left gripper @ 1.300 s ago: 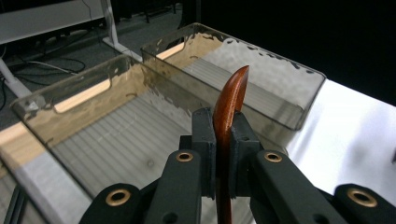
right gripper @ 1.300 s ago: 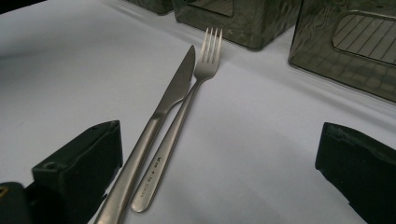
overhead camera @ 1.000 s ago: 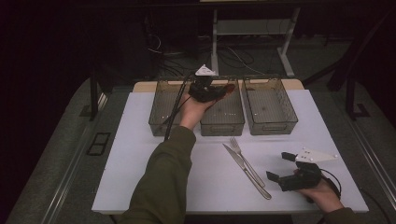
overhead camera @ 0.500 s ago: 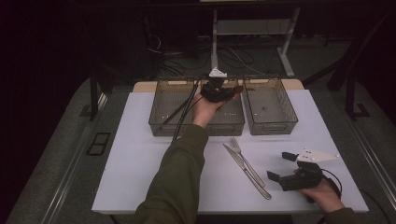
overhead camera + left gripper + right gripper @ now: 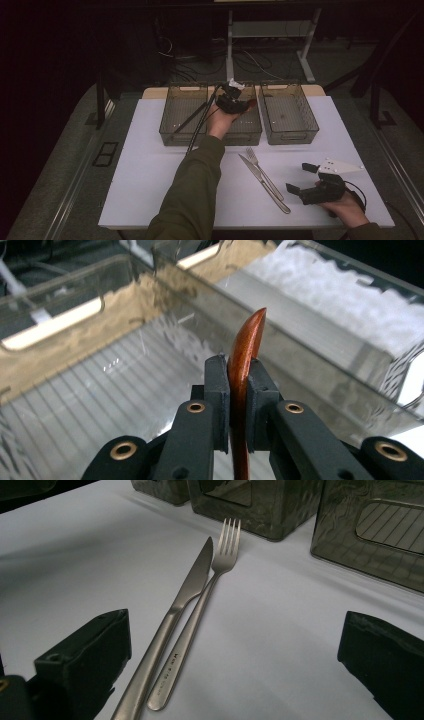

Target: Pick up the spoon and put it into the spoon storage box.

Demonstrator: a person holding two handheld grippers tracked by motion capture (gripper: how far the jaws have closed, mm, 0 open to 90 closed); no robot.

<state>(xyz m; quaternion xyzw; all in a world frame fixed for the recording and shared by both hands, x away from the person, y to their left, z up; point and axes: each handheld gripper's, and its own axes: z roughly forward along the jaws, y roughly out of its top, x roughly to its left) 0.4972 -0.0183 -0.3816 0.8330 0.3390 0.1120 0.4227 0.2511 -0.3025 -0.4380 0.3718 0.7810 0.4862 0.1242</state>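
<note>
On the table [image 5: 150, 165]: three bins [image 5: 183, 107] | one knife [image 5: 262, 182] | one fork [image 5: 264, 172]

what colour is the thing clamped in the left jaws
Reddish brown, glossy like polished wood: the curved piece shows best in the left gripper view, over the middle bin.

There are three see-through bins [image 5: 289, 111] in a row on the table [image 5: 150, 165]. In front of the bins lie one fork [image 5: 264, 172] and one knife [image 5: 262, 182]. Over the middle bin is one brown thing [image 5: 246, 360], maybe a wooden spoon.
</note>
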